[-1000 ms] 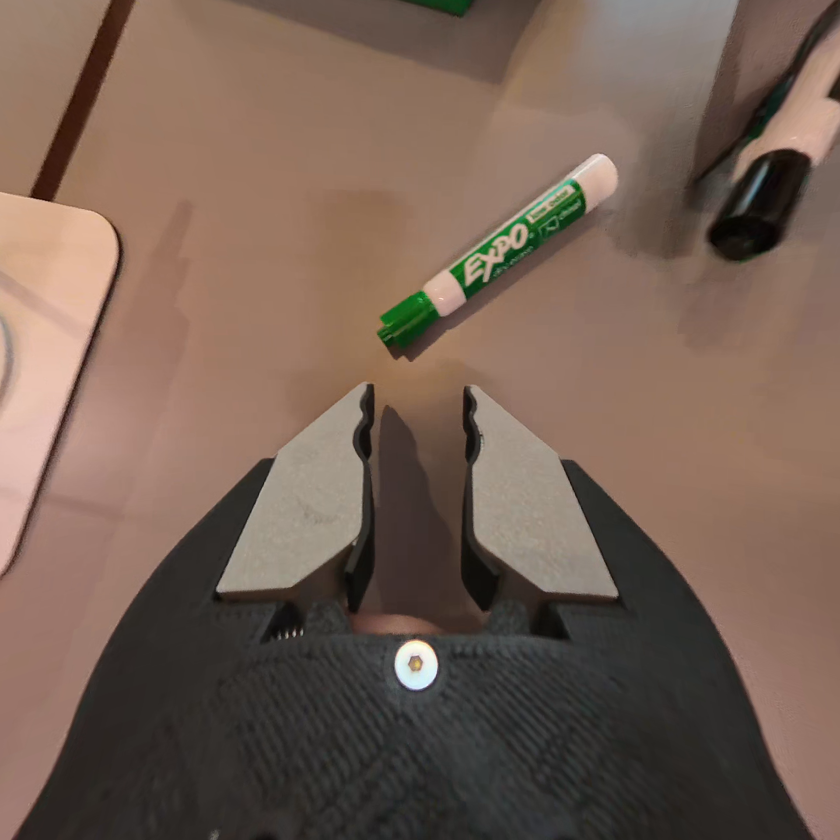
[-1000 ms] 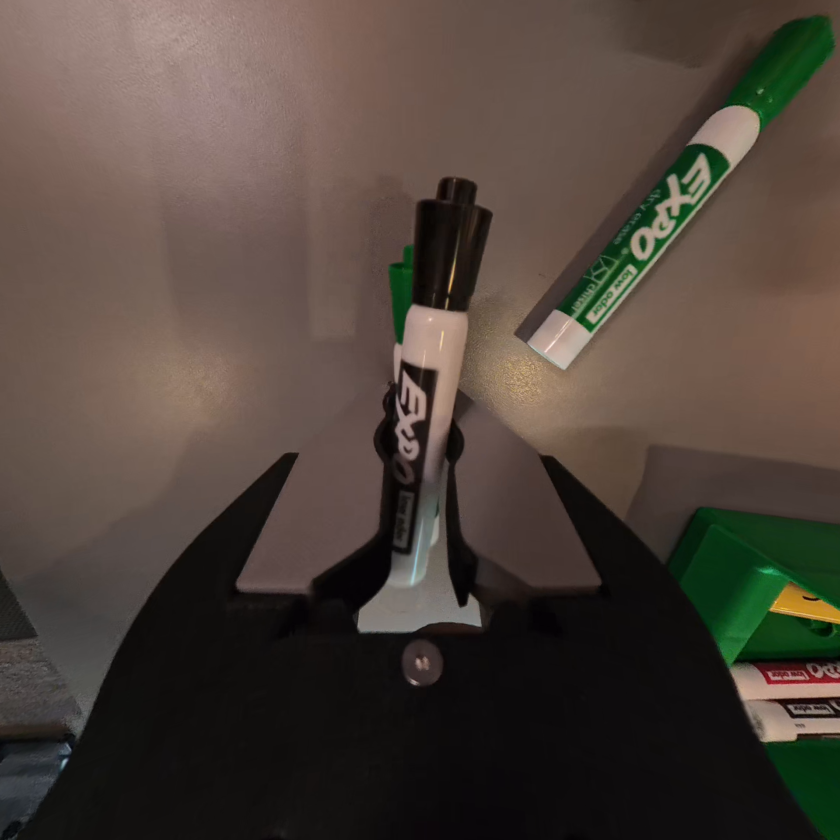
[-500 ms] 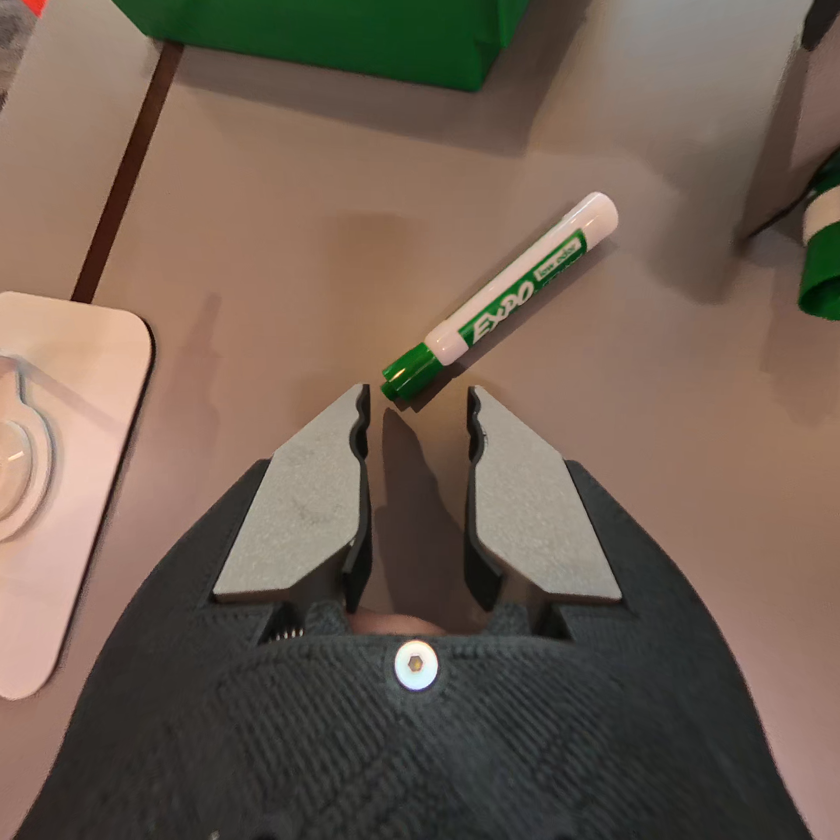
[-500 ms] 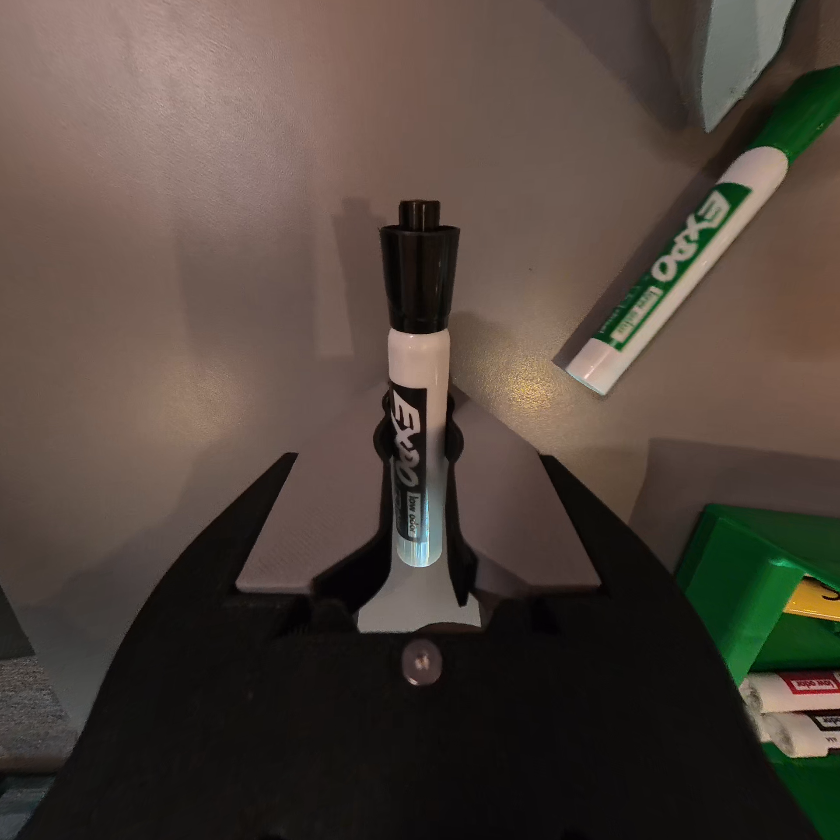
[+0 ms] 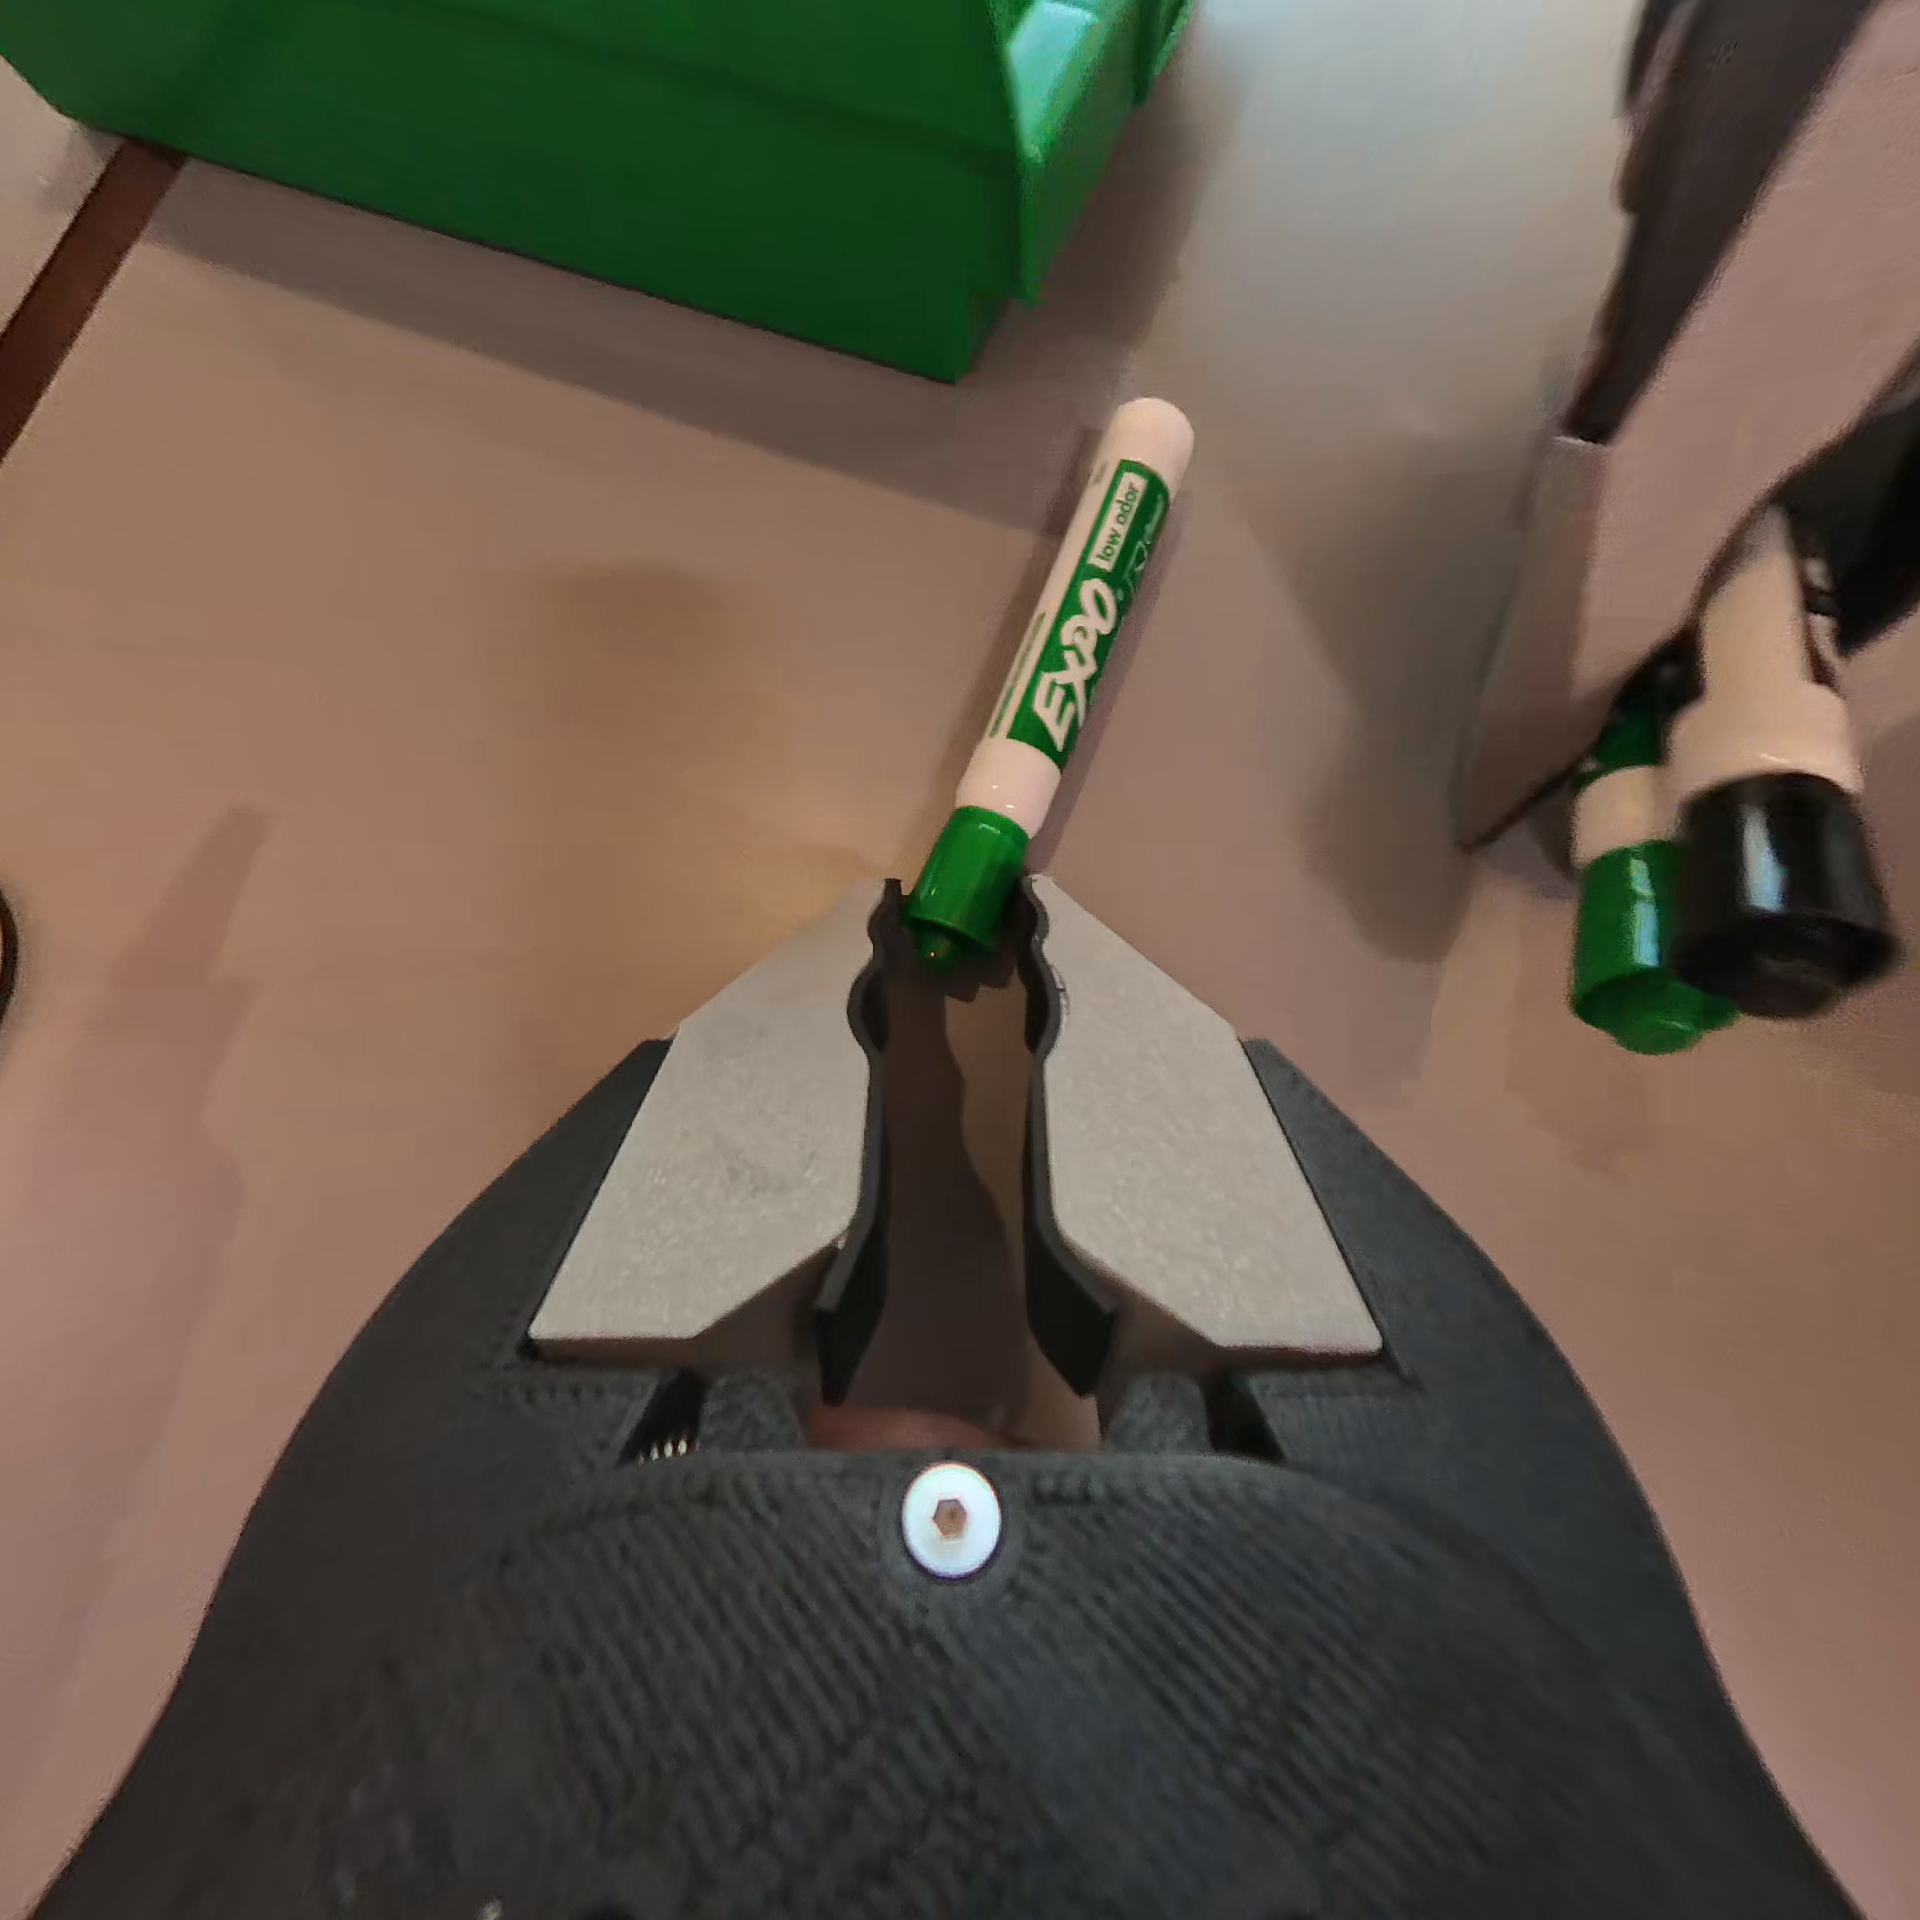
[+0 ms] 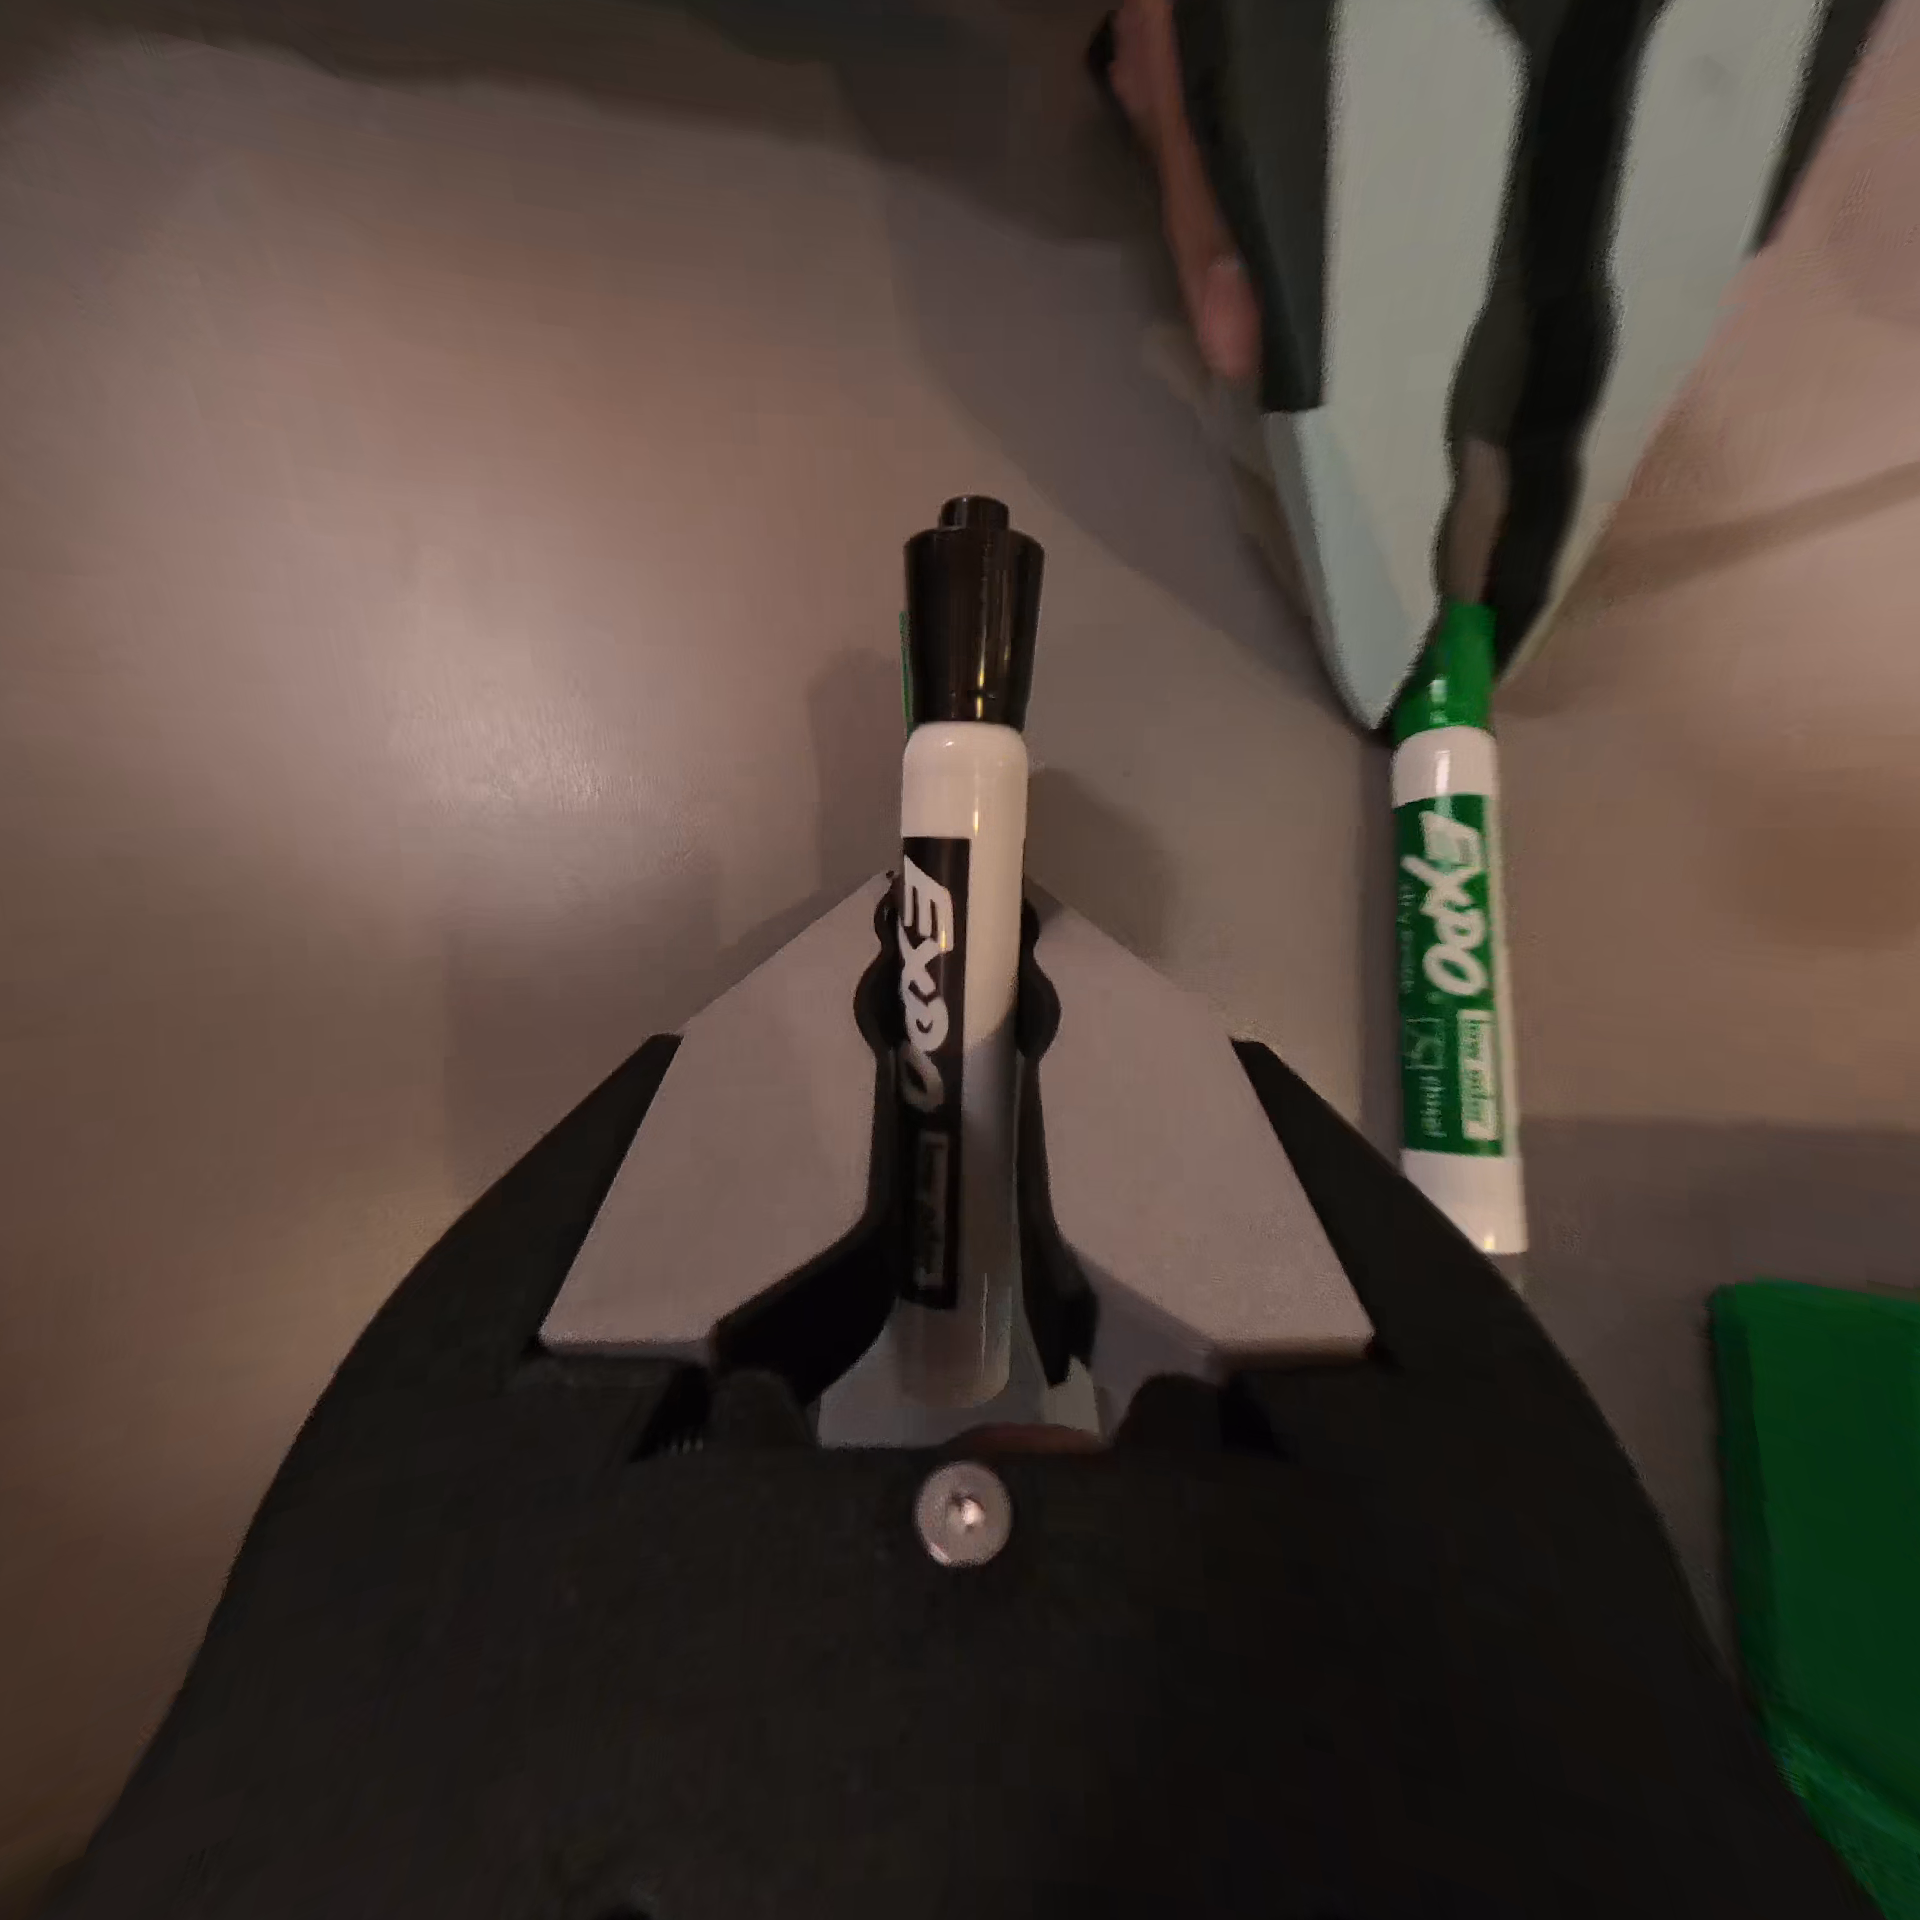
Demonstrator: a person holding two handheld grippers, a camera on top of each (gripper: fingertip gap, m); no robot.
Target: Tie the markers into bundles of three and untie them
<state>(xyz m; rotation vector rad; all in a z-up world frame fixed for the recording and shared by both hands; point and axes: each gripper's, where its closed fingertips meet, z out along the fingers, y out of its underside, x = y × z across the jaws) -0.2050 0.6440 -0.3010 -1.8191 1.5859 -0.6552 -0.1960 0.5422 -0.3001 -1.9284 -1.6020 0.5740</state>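
My left gripper (image 5: 956, 920) is shut on the green cap of a green marker (image 5: 1081, 623) that lies on the brown table, its white barrel pointing away from me. The right wrist view shows the same marker (image 6: 1455, 956) with the left gripper's fingertips at its cap. My right gripper (image 6: 956, 925) is shut on a black marker (image 6: 961, 831), cap pointing away. A second green marker (image 6: 902, 665) lies pressed behind the black one, mostly hidden. In the left wrist view the black cap (image 5: 1777, 914) and this green cap (image 5: 1631, 956) stick out of the right gripper side by side.
A green box (image 5: 623, 156) stands on the table beyond the left gripper and also shows at the lower right of the right wrist view (image 6: 1829, 1558). A dark seam (image 5: 62, 281) runs along the table at the far left.
My left gripper moved forward to the green marker and its pads closed on the cap; the marker swung from slanted to nearly in line with the fingers. The right gripper kept its hold.
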